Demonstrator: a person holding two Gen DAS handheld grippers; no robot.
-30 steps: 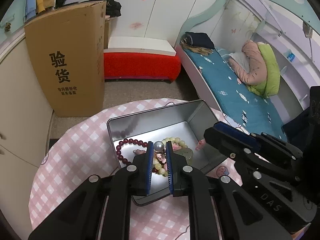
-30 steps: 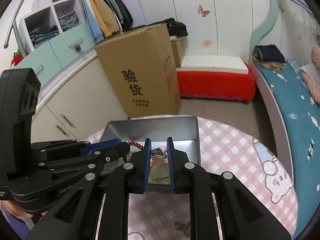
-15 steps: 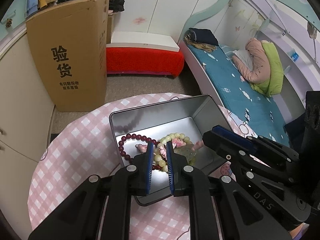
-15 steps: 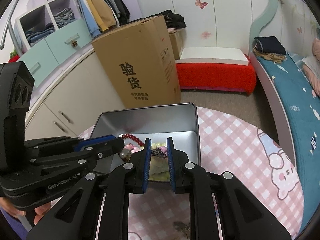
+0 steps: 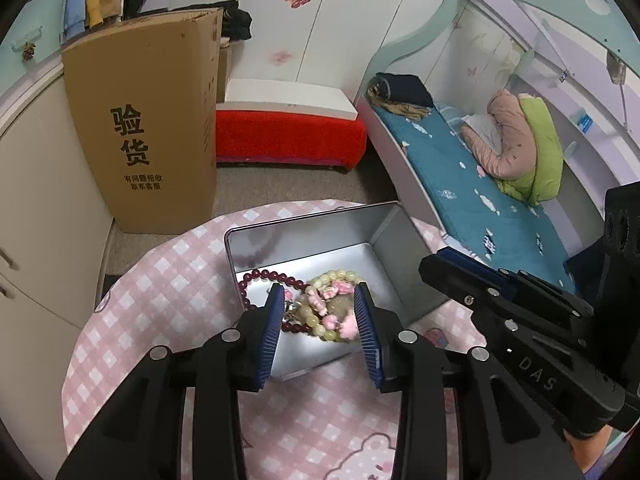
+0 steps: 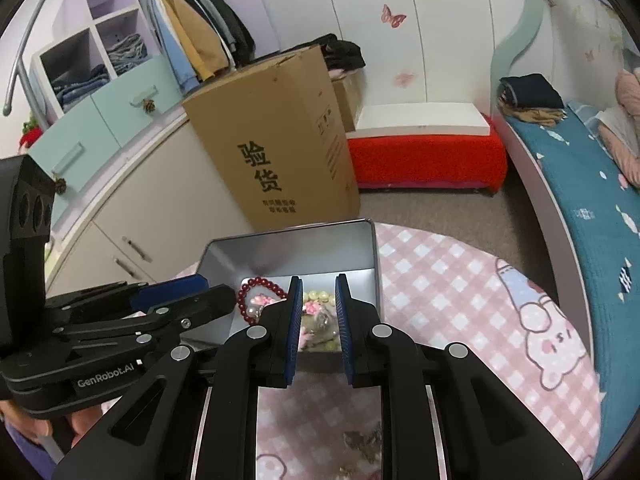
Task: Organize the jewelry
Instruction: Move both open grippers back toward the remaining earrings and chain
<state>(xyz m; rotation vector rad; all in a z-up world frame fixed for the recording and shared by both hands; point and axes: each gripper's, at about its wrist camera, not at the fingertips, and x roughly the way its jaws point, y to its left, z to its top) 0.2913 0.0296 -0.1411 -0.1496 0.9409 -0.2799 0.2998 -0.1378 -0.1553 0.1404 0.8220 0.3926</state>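
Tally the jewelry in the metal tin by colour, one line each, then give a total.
Dark red bead bracelet: 1
Pale yellow-green bead bracelet: 1
Pink charm piece: 1, tangled with the pale beads, so possibly part of that bracelet
Total: 3 pieces in the tin

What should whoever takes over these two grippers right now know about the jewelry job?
Left gripper: jaws have just been opening, nothing pinched, hovering over the metal tin.
Right gripper: jaws have just been opening too, nothing between the pads, at the tin's near edge.
In the tin: dark red bead bracelet, pale green bead bracelet, pink charm piece, all heaped together.
Tin sits on the pink checked table cover.
Left: a small dark item lies on the cover below the right gripper; probably goes in next.
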